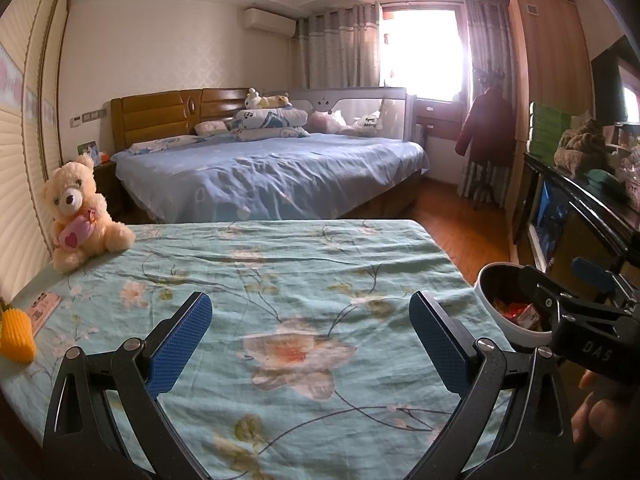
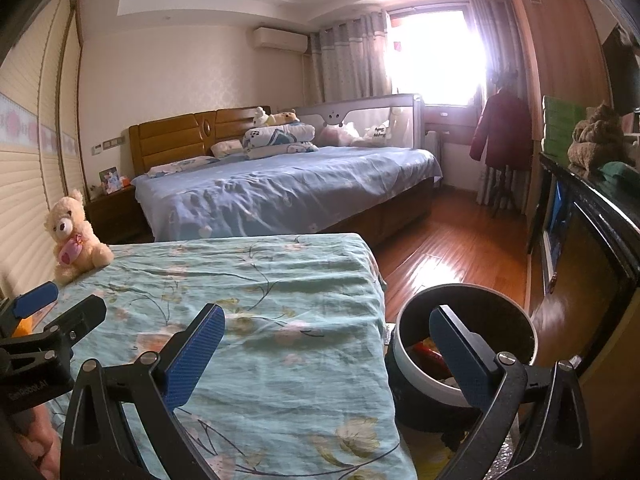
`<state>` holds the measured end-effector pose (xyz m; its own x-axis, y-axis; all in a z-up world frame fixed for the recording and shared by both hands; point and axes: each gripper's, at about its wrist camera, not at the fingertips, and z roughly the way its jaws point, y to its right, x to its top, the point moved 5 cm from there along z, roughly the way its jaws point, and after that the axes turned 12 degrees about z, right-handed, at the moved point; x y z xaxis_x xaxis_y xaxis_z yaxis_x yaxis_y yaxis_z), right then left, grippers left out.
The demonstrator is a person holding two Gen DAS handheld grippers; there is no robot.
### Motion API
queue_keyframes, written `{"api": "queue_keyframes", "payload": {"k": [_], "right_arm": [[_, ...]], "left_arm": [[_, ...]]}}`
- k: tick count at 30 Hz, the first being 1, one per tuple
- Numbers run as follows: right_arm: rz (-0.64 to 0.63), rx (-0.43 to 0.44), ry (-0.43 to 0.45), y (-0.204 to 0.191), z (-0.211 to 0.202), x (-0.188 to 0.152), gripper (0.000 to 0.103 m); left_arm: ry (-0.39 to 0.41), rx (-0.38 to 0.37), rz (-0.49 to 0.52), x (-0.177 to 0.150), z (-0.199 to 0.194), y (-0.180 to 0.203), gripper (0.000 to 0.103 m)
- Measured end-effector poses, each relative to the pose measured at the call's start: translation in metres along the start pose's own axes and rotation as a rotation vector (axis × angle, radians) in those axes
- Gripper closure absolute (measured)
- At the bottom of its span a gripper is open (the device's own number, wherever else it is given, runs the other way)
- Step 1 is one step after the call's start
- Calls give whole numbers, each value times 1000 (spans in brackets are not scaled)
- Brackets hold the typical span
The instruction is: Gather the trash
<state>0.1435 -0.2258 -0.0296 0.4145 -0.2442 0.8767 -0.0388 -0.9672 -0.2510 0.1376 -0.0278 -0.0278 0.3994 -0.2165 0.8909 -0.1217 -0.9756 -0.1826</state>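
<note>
The biggest surface near the cameras is a floral sheet [image 1: 280,280], pale green with pink blossoms, spread over a flat top whose right edge drops to a wooden floor [image 2: 452,252]. Beyond its far edge stands a blue bed [image 1: 272,172] with a wooden headboard and piled pillows. Off the sheet's right edge, near its front corner, stands the trash bin [image 2: 466,344], a round white-rimmed container with a dark inside; red and pale wrappers [image 1: 516,310] lie in its bottom. A cream teddy bear [image 1: 80,216] sits upright at the sheet's far left corner, holding a pink heart pouch. At the left edge, nearer the front, a pink card [image 1: 42,308] lies flat, and a yellow ridged object [image 1: 16,338] rests just beside it. The left gripper [image 1: 310,344] hovers over the middle of the sheet near its front edge, its blue-padded jaws spread wide with nothing between them. The right gripper [image 2: 326,354] straddles the right edge of the sheet, jaws likewise wide apart and empty: its left finger is over the cloth, its right finger over the open mouth of the bin. A hand [image 1: 596,412] grips the right tool's handle.
</note>
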Motion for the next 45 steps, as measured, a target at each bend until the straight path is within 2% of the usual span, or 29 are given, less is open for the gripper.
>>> {"api": "queue_keyframes", "payload": {"k": [45], "right_arm": [[8,6,-10,-8,-4,-1,0]], "left_arm": [[0,-3,6,4,-2,2,2]]}}
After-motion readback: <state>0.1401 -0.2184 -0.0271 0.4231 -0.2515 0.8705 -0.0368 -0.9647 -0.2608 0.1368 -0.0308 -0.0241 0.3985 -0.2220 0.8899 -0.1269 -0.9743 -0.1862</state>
